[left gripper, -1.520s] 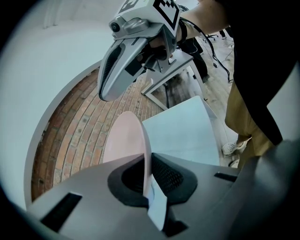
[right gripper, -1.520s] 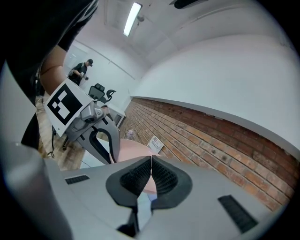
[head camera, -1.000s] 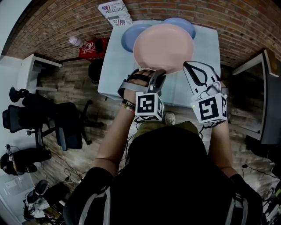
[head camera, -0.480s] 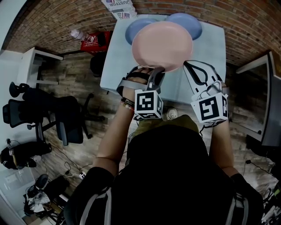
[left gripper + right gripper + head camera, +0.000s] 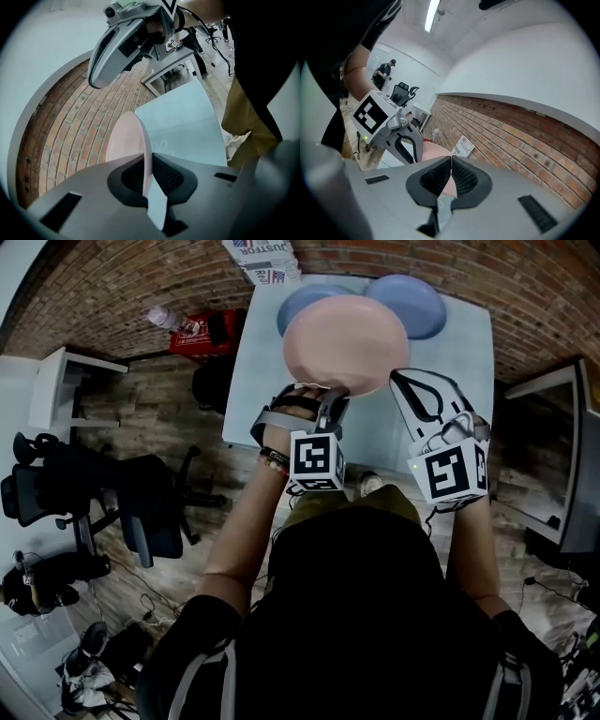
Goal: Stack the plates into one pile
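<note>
The pink plate [image 5: 347, 338] has drifted across the table [image 5: 459, 399] in the last second. A moment ago it hid a good part of both blue plates. Now the blue plate at its 1 o'clock [image 5: 412, 306] lies almost fully uncovered, while the one at its 11 o'clock [image 5: 305, 304] is still overlapped along its near edge. I'd read that as the carry settling on the 11 o'clock plate as the base of the pile, with the pink one not yet squared over it.

The left gripper [image 5: 330, 397] has the pink plate by the rim at its 6 o'clock. Seen along its jaws, the plate [image 5: 124, 140] stands edge-on between the pads [image 5: 168, 176], pinched tight. The right gripper [image 5: 405, 382] rides alongside at the plate's 4 o'clock. Its pads [image 5: 461, 176] are pressed together on nothing, and the pink seen there is only the plate further off.

From up here I can't say for certain whether the pink plate is clear of the blue one or already brushing it.

All three plates are bare, with nothing lying in any of them. The two blue ones sit apart from each other on the far half of the table, so the pile is still to be made.
</note>
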The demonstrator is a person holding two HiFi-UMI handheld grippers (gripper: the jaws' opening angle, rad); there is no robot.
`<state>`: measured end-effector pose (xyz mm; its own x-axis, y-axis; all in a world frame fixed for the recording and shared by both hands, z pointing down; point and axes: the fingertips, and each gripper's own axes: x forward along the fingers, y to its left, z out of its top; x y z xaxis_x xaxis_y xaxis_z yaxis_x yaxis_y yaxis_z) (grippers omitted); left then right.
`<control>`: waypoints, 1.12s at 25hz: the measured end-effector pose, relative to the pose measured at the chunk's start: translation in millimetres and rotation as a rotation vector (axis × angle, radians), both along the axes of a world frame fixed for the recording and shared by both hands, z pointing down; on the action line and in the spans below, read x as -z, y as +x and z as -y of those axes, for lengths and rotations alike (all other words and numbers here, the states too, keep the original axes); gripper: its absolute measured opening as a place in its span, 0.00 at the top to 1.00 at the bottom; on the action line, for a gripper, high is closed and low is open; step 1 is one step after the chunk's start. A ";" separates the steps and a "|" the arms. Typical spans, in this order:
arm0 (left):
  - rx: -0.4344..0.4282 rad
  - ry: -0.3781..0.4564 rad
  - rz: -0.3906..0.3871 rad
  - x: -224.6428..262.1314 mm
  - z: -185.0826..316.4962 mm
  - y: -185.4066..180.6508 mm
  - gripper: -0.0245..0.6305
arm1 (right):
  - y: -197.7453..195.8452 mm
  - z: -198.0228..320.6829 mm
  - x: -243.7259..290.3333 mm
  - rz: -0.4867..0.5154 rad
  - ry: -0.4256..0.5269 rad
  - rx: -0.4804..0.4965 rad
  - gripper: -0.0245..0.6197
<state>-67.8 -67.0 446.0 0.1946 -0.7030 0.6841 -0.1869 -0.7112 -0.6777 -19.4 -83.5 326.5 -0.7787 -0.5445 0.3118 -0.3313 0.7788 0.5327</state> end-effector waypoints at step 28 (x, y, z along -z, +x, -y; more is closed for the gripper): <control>-0.242 -0.129 0.068 -73.2 108.6 -137.8 0.90 | -105.5 86.6 -27.5 -0.022 -0.114 -0.313 0.91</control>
